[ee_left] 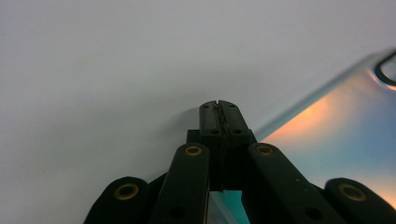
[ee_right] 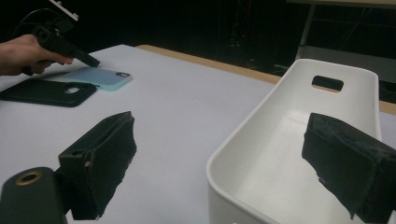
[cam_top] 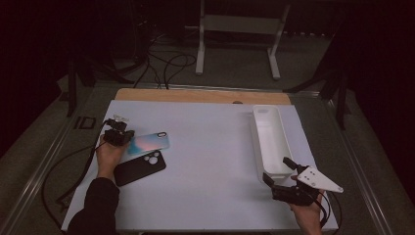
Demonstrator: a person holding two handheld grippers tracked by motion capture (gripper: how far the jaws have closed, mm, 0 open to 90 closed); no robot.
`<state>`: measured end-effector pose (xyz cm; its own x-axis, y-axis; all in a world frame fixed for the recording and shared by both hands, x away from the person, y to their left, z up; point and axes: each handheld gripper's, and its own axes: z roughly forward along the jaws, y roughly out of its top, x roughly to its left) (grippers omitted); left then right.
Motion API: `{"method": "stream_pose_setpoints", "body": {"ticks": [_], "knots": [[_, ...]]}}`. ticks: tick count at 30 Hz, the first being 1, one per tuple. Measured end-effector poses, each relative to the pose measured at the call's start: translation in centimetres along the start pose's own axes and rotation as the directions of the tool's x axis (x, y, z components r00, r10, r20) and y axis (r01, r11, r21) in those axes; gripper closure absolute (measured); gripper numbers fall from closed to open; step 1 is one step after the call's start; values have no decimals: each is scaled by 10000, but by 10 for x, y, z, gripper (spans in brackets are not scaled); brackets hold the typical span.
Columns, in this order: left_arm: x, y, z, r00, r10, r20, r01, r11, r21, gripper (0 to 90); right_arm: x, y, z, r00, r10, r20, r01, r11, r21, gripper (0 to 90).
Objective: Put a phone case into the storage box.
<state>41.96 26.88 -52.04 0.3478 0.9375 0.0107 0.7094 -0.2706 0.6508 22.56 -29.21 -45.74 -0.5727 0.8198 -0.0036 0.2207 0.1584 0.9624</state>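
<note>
A: L to R, count? 
B: 2 phone cases. Iridescent blue-pink glossy phone case at table's left; matte black phone case just below, touching. Left gripper over iridescent case's left end, jaws closed, nothing between. 
A: Right side? 
B: 1 long white plastic bin. Right gripper at its near end, jaws wide apart, holding nothing.

I see open table between the phone cases and the white bin, which walls off my right side
</note>
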Motion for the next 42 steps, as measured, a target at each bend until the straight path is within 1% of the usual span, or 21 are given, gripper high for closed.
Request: {"method": "stream_pose_setpoints", "body": {"ticks": [4, 6, 14, 17, 20, 26, 28, 29, 30, 31, 32, 33, 34, 35, 36, 37, 38, 39, 40, 41, 42], "knots": [[-2, -8, -8, 9997, 235, 99, -236, 9997, 82, 897, 1, 0, 0, 10000, 9, 32, -9, 10000, -1, 94], [-3, -17, -16, 9993, 322, 194, -323, 9995, 59, 897, 1, 1, 0, 10000, -7, 31, 7, 10000, -32, 93], [-14, -36, -33, 9992, 331, 202, -332, 9994, 52, 897, 2, 1, 0, 10000, -28, 31, 28, 10000, -36, 93], [-17, -40, -38, 9996, 197, 212, -198, 9998, 53, 897, 2, 1, 1, 10000, -30, 29, 30, 10000, -18, 94], [-20, -44, -41, 9995, 229, 207, -230, 9997, 47, 897, 3, 2, 1, 10000, -46, 6, 46, 10000, -48, 94], [-19, -45, -41, 9996, 189, 233, -189, 9998, 11, 896, 3, 2, 2, 10000, -59, 0, 59, 10000, -22, 93], [-19, -45, -44, 9997, 163, 155, -159, 9997, -198, 866, 2, 2, 3, 9999, -109, -25, 109, 9999, -20, 93], [-18, -45, -47, 9998, 18, 195, -9, 9991, -427, 825, 2, 3, 3, 10000, -93, -22, 93, 10000, -21, 93], [-16, -46, -52, 9996, -90, 259, 108, 9975, -704, 810, 2, 3, 3, 9999, -120, -23, 120, 9999, 2, 93], [-16, -46, -52, 9996, -90, 259, 108, 9975, -704, 798, 2, 3, 3, 9999, -120, -23, 120, 9999, 2, 93], [-15, -46, -57, 9994, -167, 304, 197, 9947, -1005, 798, 1, 3, 4, 9999, -126, -2, 126, 9999, 15, 93], [-15, -46, -57, 9994, -167, 304, 197, 9947, -1005, 770, 1, 3, 4, 9999, -126, -2, 126, 9999, 15, 93], [-15, -48, -74, 9979, -402, 501, 482, 9844, -1691, 679, 1, 4, 6, 9998, -195, -34, 195, 9998, 50, 93], [-15, -50, -79, 9968, -492, 637, 608, 9791, -1943, 657, 0, 4, 6, 9997, -253, -40, 253, 9997, 60, 93], [-16, -53, -91, 9947, -572, 850, 763, 9674, -2413, 629, 0, 5, 7, 9997, -259, -31, 259, 9996, 57, 93], [-17, -55, -94, 9941, -587, 914, 803, 9636, -2549, 556, 0, 5, 8, 9996, -261, -60, 261, 9997, 41, 93], [-19, -59, -105, 9923, -577, 1094, 875, 9528, -2907, 536, 0, 6, 9, 9996, -289, -68, 289, 9996, 19, 93], [-20, -61, -108, 9918, -544, 1156, 872, 9495, -3014, 492, 0, 6, 10, 9995, -305, -78, 305, 9995, 32, 93], [-20, -61, -108, 9918, -544, 1156, 872, 9495, -3014, 464, 0, 6, 10, 9995, -305, -78, 305, 9995, 32, 93], [-23, -68, -120, 9904, -467, 1297, 881, 9381, -3350, 397, -1, 7, 11, 9992, -391, -109, 391, 9992, 38, 93], [-23, -68, -120, 9904, -467, 1297, 881, 9381, -3350, 375, -1, 7, 11, 9992, -391, -109, 391, 9992, 38, 93]]}}
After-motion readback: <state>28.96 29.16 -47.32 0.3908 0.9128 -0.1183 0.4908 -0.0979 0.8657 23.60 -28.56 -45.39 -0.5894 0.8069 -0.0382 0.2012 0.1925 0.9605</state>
